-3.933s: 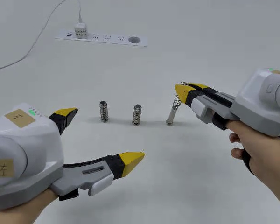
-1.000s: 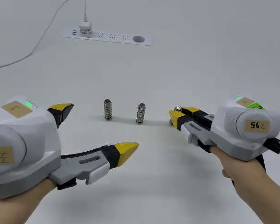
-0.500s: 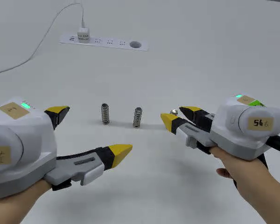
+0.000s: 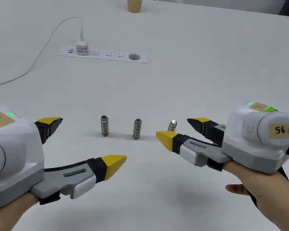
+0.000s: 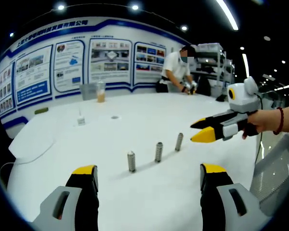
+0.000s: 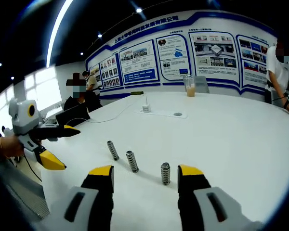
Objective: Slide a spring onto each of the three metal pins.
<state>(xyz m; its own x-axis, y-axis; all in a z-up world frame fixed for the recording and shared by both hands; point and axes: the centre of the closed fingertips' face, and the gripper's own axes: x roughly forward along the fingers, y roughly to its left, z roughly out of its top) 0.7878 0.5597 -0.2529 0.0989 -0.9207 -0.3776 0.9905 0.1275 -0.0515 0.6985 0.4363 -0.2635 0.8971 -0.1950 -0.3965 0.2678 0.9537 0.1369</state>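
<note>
R gripper (image 4: 175,128) backing off the third pin (image 4: 172,125), jaws now spread & empty; 3.9 s ago the pin was leaning. L gripper (image 4: 89,139) hanging open. All 3 pins are wearing springs (image 4: 137,129), standing upright, axes vertical, in a row on the table (image 4: 207,62).

The left gripper (image 4: 83,141) and the right gripper (image 4: 179,129) have round white bodies, grey and black jaws and yellow tips. A tan label (image 4: 282,130) on the right one reads "56". A red bracelet (image 5: 280,121) is on that wrist.
</note>
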